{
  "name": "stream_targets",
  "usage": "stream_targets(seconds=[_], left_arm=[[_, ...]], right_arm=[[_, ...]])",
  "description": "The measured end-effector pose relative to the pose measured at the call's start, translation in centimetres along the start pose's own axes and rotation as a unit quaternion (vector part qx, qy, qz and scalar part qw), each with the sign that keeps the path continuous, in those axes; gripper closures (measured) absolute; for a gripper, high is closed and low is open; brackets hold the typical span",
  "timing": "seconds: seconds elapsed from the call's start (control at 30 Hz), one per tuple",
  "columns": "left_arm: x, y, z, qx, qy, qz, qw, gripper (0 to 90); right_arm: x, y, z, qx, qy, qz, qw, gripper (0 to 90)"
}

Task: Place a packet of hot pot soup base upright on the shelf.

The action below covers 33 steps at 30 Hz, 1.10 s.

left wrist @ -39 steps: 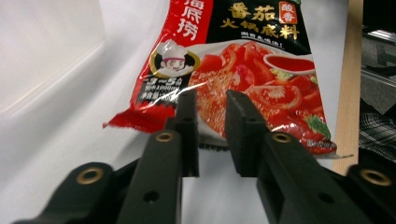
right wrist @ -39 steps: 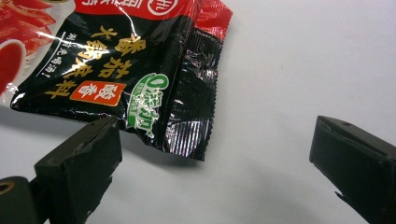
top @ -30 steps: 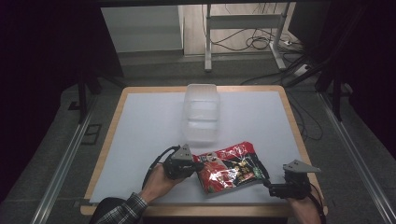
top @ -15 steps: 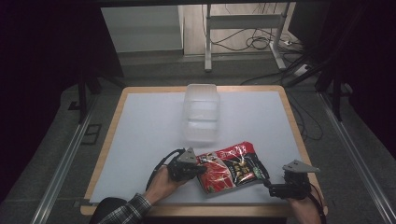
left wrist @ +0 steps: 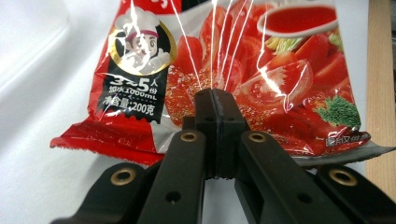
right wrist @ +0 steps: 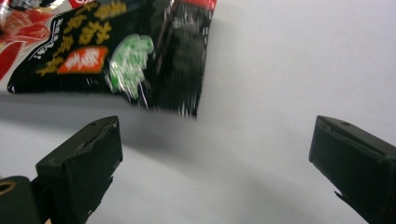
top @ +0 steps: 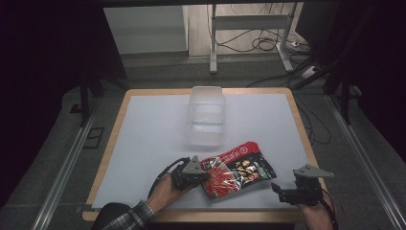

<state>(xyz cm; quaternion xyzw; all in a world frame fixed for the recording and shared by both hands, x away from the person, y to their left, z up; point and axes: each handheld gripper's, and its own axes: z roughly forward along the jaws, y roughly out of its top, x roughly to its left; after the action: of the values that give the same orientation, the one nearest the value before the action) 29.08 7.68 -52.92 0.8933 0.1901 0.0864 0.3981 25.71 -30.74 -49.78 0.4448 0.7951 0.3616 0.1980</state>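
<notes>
The red soup-base packet (left wrist: 224, 79) carries white print under its cartoon chef badge: "3~5人份", "1000mL" and "200克"; its other lettering is too small to read.

The red sauce packet (top: 238, 169) is lying near the front edge of the white surface (top: 143, 143), just in front of the clear tub, slanting with its far end angled up to the right. It's glossy and crinkled, catching streaks of light, printed with tomatoes, a cartoon chef badge and a dark panel of yellow lettering. Its near-left edge is being pinched and is puckering into tight creases there (left wrist: 219, 70), while the black right-hand corner (right wrist: 177, 56) is hovering slightly off the surface, casting a shadow.
</notes>
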Motion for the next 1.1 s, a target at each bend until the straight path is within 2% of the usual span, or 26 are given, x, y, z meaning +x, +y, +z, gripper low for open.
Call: stream_targets(seconds=[0.3, 0.33, 0.53, 0.57, 0.77, 0.9, 0.93, 1.0, 1.1], left_arm=[[-0.3, -0.7, -0.3, 0.011, 0.007, 0.007, 0.9999, 90.0], [-0.3, -0.8, -0.3, 0.012, 0.009, 0.008, 0.9999, 90.0], [-0.2, -1.0, -0.4, 0.009, 0.003, -0.003, 0.9999, 90.0], [-0.1, -1.0, -0.4, 0.010, 0.002, -0.001, 1.0000, 90.0], [0.0, -1.2, -0.4, 0.010, -0.001, -0.003, 0.9999, 89.9], [0.1, -1.2, -0.5, 0.015, -0.002, 0.002, 0.9999, 90.0], [0.1, -1.2, -0.5, 0.015, -0.001, 0.002, 0.9999, 89.9], [0.0, -1.2, -0.5, 0.015, -0.001, 0.003, 0.9999, 89.9], [0.1, -1.2, -0.5, 0.016, -0.001, 0.003, 0.9999, 89.9]], right_arm=[[1.2, 0.5, 0.1, -0.001, 0.031, -0.008, 0.9995, 2.7], [1.6, 0.6, 0.2, -0.005, 0.041, -0.010, 0.9991, 2.0], [2.7, 1.3, 0.1, -0.015, 0.059, -0.021, 0.9980, 0.8], [3.2, 1.7, 0.1, -0.019, 0.070, -0.025, 0.9971, 0.7], [4.7, 3.0, 0.3, -0.036, 0.103, -0.039, 0.9933, 1.3], [5.4, 3.8, 0.4, -0.051, 0.121, -0.033, 0.9908, 3.0], [5.8, 4.5, 0.4, -0.059, 0.137, -0.018, 0.9886, 3.7], [5.9, 4.7, 0.5, -0.062, 0.143, -0.013, 0.9877, 3.8], [6.7, 5.5, 0.5, -0.061, 0.150, -0.022, 0.9865, 3.4]])
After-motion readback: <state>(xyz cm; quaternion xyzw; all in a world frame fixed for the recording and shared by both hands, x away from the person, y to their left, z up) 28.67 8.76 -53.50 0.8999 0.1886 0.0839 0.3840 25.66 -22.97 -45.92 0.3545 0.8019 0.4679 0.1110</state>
